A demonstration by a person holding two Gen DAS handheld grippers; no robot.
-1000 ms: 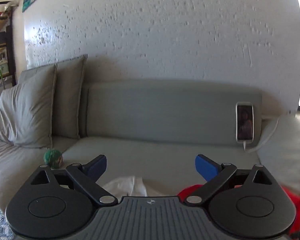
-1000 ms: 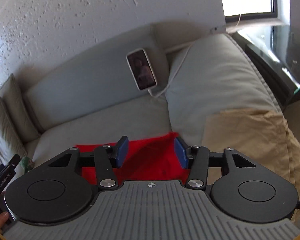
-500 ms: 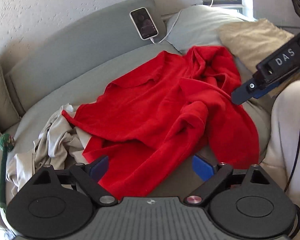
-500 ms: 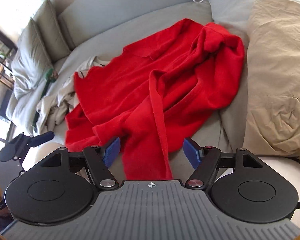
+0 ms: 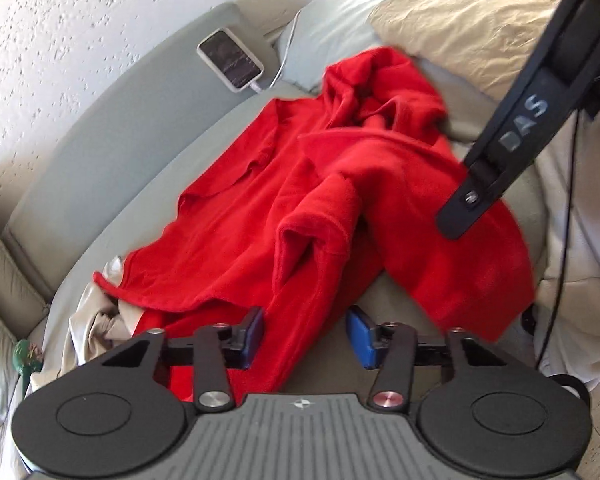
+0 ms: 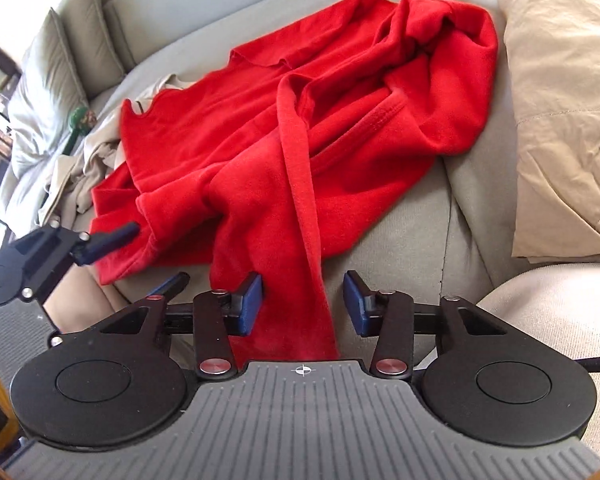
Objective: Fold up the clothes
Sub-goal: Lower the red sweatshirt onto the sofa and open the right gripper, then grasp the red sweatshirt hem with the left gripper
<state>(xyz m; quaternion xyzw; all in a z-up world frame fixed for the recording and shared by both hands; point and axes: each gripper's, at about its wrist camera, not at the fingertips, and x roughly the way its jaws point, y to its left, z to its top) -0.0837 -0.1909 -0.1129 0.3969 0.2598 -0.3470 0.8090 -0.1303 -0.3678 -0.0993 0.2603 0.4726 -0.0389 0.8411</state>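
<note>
A crumpled red fleece garment [image 5: 340,184] lies spread over the grey sofa seat [image 5: 112,160]. My left gripper [image 5: 306,334] hovers at its near hem. The jaws are closing with a red fold between the blue pads, and a gap shows at the right pad. My right gripper [image 6: 303,304] straddles a long red strip of the same garment [image 6: 300,140] at the seat's front edge. It is closing too, its right pad clear of the cloth. The left gripper [image 6: 104,240] also shows at the garment's left corner in the right wrist view. The right gripper's black finger [image 5: 472,200] hangs over the garment.
A beige garment [image 5: 96,320] is bunched under the red one's left side. A phone on a white cable [image 5: 230,58] leans on the backrest. A tan pillowcase [image 6: 560,100] covers the right cushion. Grey cushions [image 6: 56,72] and a green toy [image 6: 80,118] sit at the left.
Both grippers dropped from facing the wall and backrest to the red garment's near edge. Both sets of jaws narrowed around red cloth. The left view rolled.
</note>
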